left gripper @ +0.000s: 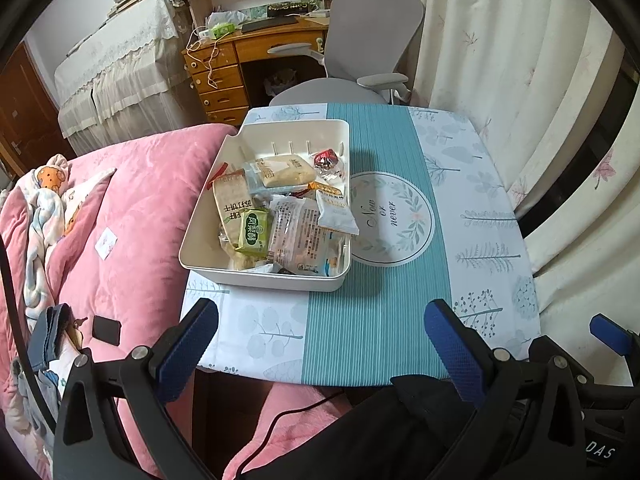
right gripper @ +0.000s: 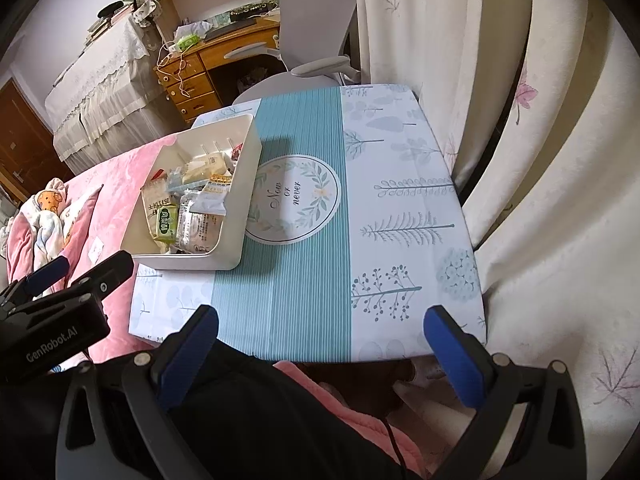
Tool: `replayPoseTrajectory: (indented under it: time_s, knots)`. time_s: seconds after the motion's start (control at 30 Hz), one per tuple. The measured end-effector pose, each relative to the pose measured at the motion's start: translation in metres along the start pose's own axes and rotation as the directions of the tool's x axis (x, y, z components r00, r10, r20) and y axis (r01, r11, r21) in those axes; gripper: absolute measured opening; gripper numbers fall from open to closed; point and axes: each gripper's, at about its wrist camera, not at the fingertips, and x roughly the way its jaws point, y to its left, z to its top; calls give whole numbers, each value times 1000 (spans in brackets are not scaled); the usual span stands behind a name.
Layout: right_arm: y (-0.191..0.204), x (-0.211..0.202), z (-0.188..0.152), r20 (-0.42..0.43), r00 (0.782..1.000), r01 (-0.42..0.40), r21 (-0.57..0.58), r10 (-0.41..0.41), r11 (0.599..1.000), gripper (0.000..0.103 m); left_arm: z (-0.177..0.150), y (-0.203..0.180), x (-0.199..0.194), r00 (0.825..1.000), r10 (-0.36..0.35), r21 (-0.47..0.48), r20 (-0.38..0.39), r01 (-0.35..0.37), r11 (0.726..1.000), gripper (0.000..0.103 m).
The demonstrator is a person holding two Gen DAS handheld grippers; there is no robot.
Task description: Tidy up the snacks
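Both claws empty, held at the near edge of the table (left gripper: pixel 380 280), not touching anything.

Left claw (left gripper: pixel 320 344): jaws spread wide, blue pads apart, nothing betw them. Right claw (right gripper: pixel 320 344): same, jaws wide apart, nothing held. In the left wrist view a blue pad of the right claw shows at far right; in the right wrist view the left claw body sits to the lower left, over the pink quilt (left gripper: pixel 132 208).

White bin (left gripper: pixel 200 216) w/ the snacks sits on the table ahead of the left claw, slightly left of its centre line, well apart from the pads. From the right claw it's ahead and well to the left (right gripper: pixel 236 208). Bin's left side is at the table edge next to the quilt.

In the bin, piled loosely:
- green packet (left gripper: pixel 253 232), near the front
- clear wrapped pkg w/ print (left gripper: pixel 298 236), just right of the green one
- white sachet (left gripper: pixel 336 210), leaning at the right wall
- pale biscuit pack (left gripper: pixel 282 172), toward the back
- red-wrapped candy (left gripper: pixel 326 159), back right corner

Round "Now or never" print (left gripper: pixel 394 220) on the cloth lies just right of the bin, ahead of both claws. Grey chair (left gripper: pixel 372 36) beyond the table's far edge; curtain (right gripper: pixel 540 160) to the right.
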Motion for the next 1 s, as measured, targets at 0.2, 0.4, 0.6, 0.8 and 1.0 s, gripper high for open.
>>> replayPoseTrajectory:
  time_s: [0.2, 0.4, 0.6, 0.8, 1.0]
  knots:
    - [-1, 4, 4, -9, 1000, 0, 2, 0, 1000, 103, 5, -2, 4, 1000, 0, 9, -5, 0, 1000, 102]
    - [-2, 8, 11, -4, 1000, 0, 2, 0, 1000, 103, 12, -4, 7, 1000, 4, 15, -2, -4, 1000, 102]
    - [-4, 13, 17, -6, 1000, -1, 6, 1, 1000, 103, 19, -8, 13, 1000, 8, 29, -9, -8, 1000, 102]
    - [-3, 18, 23, -17, 1000, 0, 6, 0, 1000, 103, 20, -9, 14, 1000, 11, 28, -15, -11, 1000, 102]
    - [-2, 24, 28, -30, 1000, 3, -2, -3, 1000, 103, 23, -7, 20, 1000, 19, 22, -17, -18, 1000, 102]
